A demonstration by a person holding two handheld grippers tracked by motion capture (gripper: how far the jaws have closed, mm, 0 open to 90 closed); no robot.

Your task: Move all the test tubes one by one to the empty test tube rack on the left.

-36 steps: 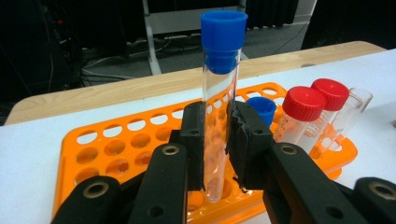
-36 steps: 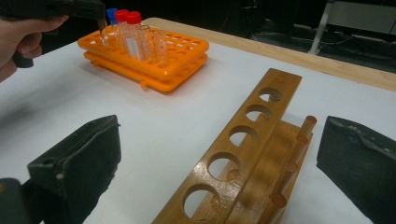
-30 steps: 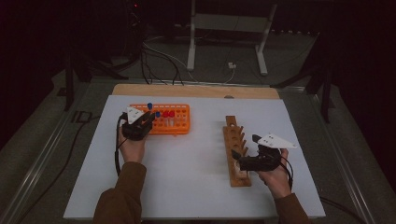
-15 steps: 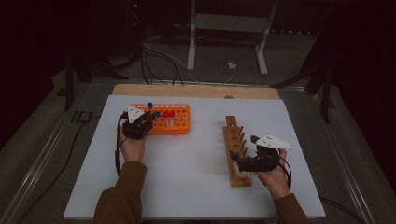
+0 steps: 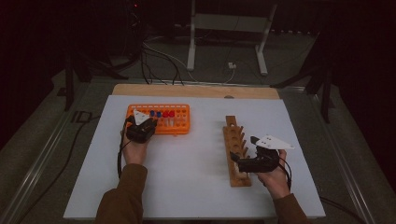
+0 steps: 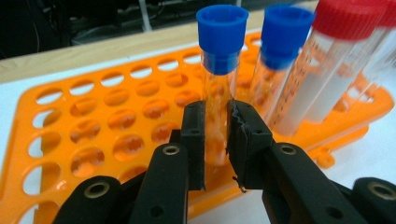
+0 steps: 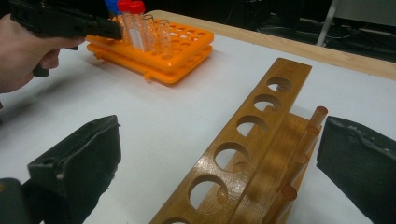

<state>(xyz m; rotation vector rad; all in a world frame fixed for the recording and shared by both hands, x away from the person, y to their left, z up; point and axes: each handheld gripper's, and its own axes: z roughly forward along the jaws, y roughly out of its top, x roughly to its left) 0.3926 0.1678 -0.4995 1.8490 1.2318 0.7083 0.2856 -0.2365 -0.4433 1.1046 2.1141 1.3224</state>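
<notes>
White tabletop carried an orange rack and a wooden rack. Left gripper pinched a blue-capped tube standing in the orange rack. Right gripper gaped wide astride the wooden rack, gripping nothing.

Between the orange plastic perforated tube rack and the long wooden rack with round holes, the white bench lies bare. Capped tubes crowd the orange rack's middle; its left holes stand open.
</notes>
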